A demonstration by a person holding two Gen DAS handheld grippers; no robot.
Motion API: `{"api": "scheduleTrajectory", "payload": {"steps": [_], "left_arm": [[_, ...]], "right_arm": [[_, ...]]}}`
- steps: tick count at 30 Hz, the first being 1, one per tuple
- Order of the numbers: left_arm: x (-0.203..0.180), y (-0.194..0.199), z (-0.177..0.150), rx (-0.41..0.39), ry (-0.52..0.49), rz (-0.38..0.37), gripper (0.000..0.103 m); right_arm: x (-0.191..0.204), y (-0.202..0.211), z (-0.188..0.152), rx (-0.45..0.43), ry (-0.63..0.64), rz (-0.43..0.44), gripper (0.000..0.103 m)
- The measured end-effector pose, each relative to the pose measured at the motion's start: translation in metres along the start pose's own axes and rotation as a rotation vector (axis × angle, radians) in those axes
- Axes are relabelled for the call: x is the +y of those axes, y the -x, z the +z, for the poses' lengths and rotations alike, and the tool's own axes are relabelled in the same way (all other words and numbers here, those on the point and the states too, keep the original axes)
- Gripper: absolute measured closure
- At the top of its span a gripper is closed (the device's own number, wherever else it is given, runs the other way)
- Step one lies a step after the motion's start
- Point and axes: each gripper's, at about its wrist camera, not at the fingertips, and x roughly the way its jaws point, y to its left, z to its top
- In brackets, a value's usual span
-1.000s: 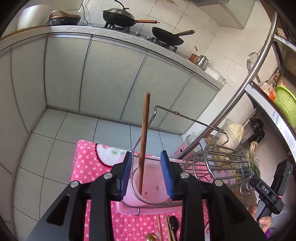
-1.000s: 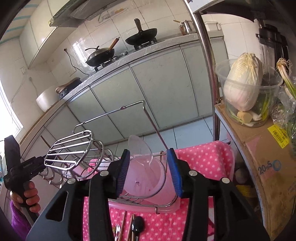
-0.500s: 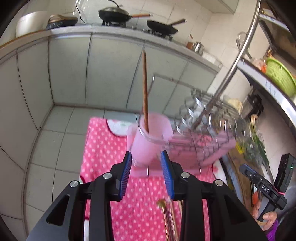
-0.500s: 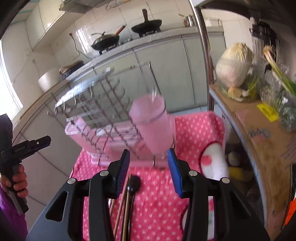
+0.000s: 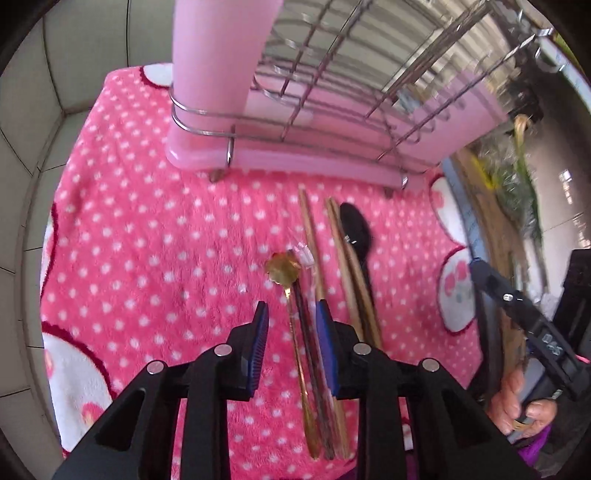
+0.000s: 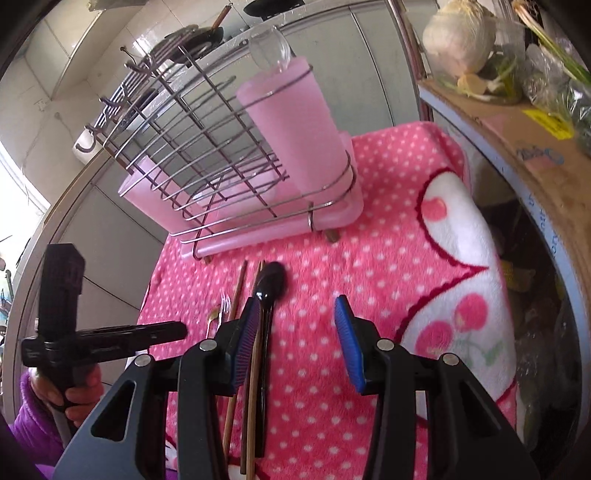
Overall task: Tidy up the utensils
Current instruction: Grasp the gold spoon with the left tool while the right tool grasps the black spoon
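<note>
Both tongs are spread and empty. The left gripper [image 5: 291, 317] hovers over the gold spoon [image 5: 282, 271] and dark chopstick [image 5: 308, 332]; the right gripper [image 6: 293, 314] sits beside the black spoon [image 6: 271, 284]. With the utensils lying side by side on the plush blanket [image 5: 147, 240], a pinch could catch two at once.

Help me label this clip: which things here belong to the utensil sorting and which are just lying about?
Part of the job:
black spoon
wooden chopsticks
gold spoon
clear fork
pink utensil cup
dish rack

Just lying about:
cabbage
cardboard box
pans
</note>
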Motion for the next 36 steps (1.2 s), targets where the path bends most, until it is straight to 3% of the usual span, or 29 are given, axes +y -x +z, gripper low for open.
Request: {"api": "scheduleTrajectory", "payload": {"steps": [6,7,8,11,15,20,26,30,36], "left_arm": [[-0.006,-0.031,0.003,0.057,0.012,0.029,0.081],[-0.005,-0.032,0.004,0.049,0.019,0.020,0.085],[-0.004,-0.032,0.004,0.036,0.020,0.016,0.100],[0.003,-0.029,0.004,0.034,0.056,0.010,0.100],[0.015,-0.006,-0.001,-0.036,0.028,0.055,0.101],[0.032,0.012,-0.003,-0.079,0.042,0.065,0.101],[0.047,0.020,-0.009,-0.090,0.066,0.015,0.101],[0.053,0.026,-0.008,-0.108,0.058,-0.013,0.101],[0.061,0.032,-0.009,-0.119,0.074,-0.044,0.101]], "right_arm": [[0.005,-0.008,-0.009,0.043,0.012,0.053,0.060],[0.006,-0.009,-0.009,0.049,0.017,0.060,0.060],[0.007,-0.010,-0.011,0.056,0.023,0.061,0.060],[0.009,-0.015,-0.013,0.076,0.023,0.066,0.061],[0.012,-0.028,-0.011,0.119,0.014,0.086,0.070],[0.021,-0.059,-0.001,0.192,-0.006,0.104,0.070],[0.031,-0.090,0.019,0.246,-0.008,0.022,0.070],[0.015,-0.112,0.026,0.319,-0.122,0.057,0.069],[0.000,-0.123,0.032,0.321,-0.246,0.167,0.070]]}}
